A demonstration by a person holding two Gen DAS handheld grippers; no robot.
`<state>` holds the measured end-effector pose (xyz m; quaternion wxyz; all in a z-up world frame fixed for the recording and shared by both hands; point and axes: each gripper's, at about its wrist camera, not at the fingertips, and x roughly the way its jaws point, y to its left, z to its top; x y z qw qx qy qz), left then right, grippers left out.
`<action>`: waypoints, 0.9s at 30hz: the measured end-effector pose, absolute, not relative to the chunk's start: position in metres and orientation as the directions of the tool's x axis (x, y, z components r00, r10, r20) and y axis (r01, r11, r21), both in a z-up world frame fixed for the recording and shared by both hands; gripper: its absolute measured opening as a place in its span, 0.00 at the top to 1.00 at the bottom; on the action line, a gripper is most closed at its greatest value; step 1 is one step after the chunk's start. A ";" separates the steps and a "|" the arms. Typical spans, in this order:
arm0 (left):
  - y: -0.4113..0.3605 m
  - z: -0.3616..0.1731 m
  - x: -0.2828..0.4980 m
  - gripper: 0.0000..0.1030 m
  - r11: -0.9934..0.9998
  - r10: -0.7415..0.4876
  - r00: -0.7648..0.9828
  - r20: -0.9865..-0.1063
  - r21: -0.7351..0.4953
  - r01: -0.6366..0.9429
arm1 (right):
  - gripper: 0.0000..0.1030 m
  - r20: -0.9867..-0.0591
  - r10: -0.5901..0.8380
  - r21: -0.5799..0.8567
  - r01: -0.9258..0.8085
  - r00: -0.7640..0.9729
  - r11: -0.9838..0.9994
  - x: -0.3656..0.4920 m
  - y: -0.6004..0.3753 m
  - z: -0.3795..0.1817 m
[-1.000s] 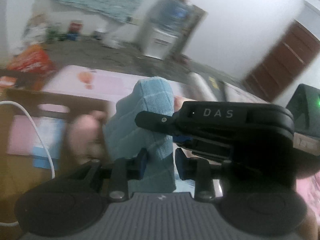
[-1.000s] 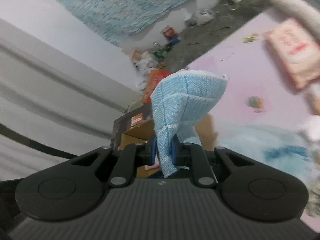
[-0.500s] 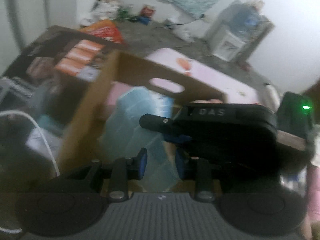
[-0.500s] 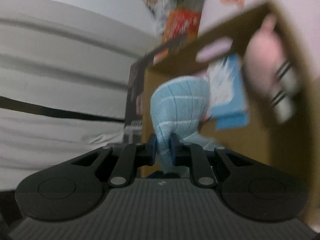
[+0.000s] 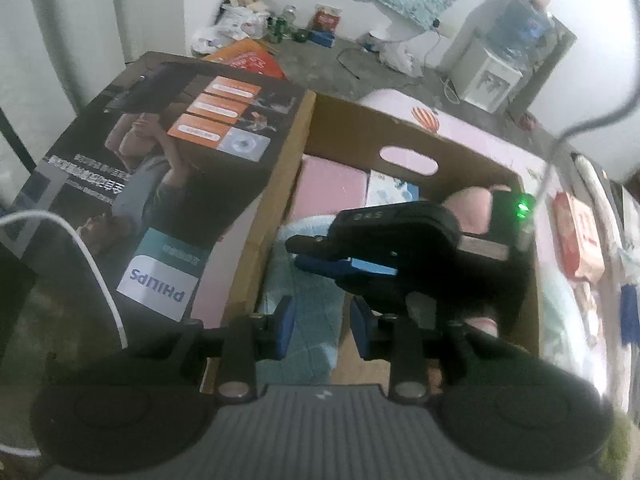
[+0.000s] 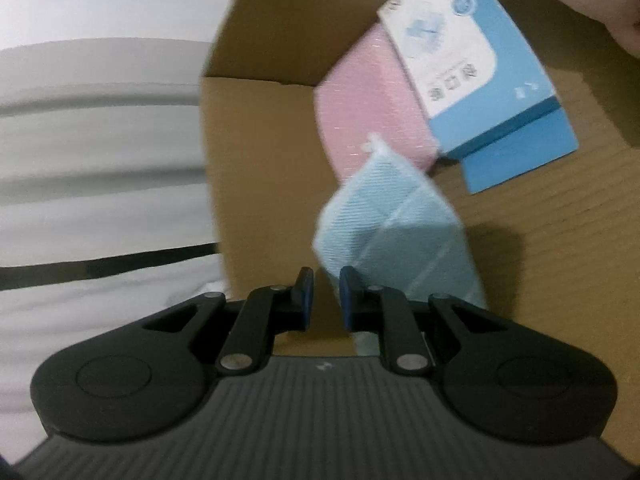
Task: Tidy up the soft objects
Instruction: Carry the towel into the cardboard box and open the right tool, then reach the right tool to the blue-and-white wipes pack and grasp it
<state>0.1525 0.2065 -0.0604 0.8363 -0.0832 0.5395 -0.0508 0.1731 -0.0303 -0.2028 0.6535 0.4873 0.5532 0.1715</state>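
Observation:
A light blue checked towel [image 5: 304, 292] hangs down into an open cardboard box [image 5: 400, 124]. My left gripper [image 5: 323, 328] points steeply down over the box's near edge, shut on a fold of the towel. My right gripper [image 6: 326, 300] is low inside the box [image 6: 256, 160]. Its jaws are drawn close with only a narrow slit, and bare cardboard shows through. The towel [image 6: 400, 216] hangs just beside its right pad, not in the slit. In the left wrist view the right gripper [image 5: 298, 252] sits above the towel.
Inside the box lie a pink pack [image 5: 332, 188], a blue-and-white pack [image 5: 390, 192] and a pink plush toy [image 5: 468, 212]. A dark printed Philips carton [image 5: 160, 184] leans at the box's left. A white cable [image 5: 100, 272] crosses on the left. A pink mat [image 5: 480, 132] lies beyond.
Both grippers swung from above the pink mat down into the cardboard box, carrying the towel. The towel, earlier pinched in the right jaws, now hangs beside them.

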 end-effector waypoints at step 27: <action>0.087 -0.055 0.138 0.28 0.977 -0.190 0.414 -0.891 -0.128 0.173 | 0.25 -0.353 0.786 0.933 0.123 0.508 0.340 0.116 -0.211 -0.111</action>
